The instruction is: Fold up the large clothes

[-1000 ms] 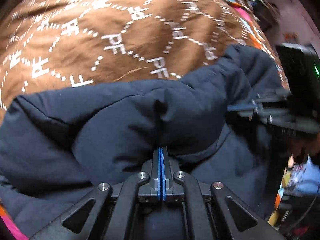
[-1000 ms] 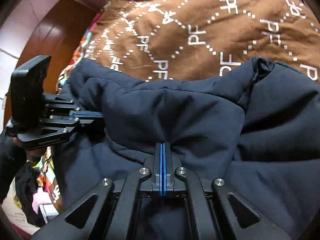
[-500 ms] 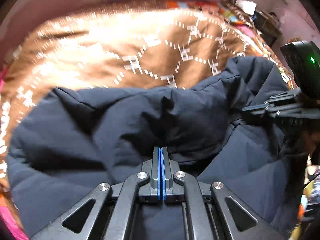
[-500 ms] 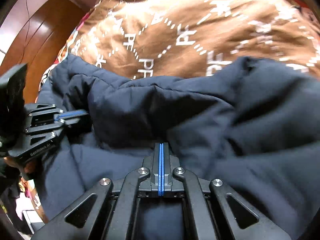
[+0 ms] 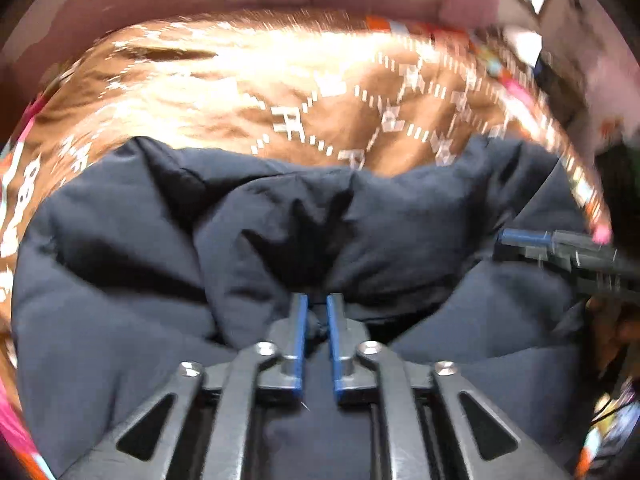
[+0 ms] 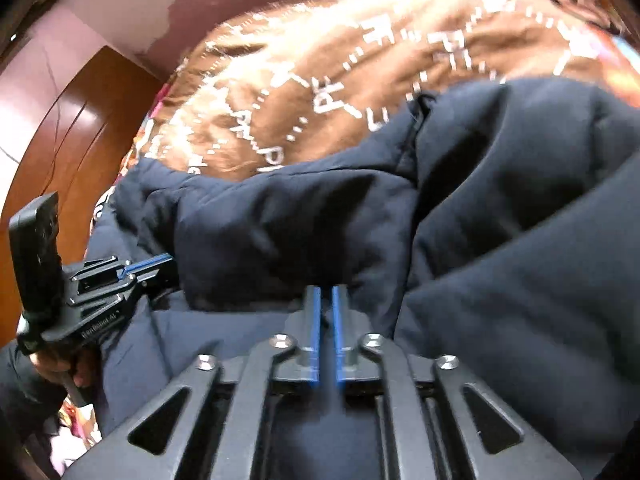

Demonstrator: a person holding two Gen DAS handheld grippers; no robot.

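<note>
Letting go, we part the jaws of our left gripper [image 5: 316, 312] and right gripper [image 6: 326, 304] from the navy padded coat [image 5: 280, 240], folded once on the brown blanket [image 5: 240, 92]; more folds probably remain.

Right tool [image 6: 325, 300], jaws opening, over navy jacket [image 6: 500, 240]
</note>
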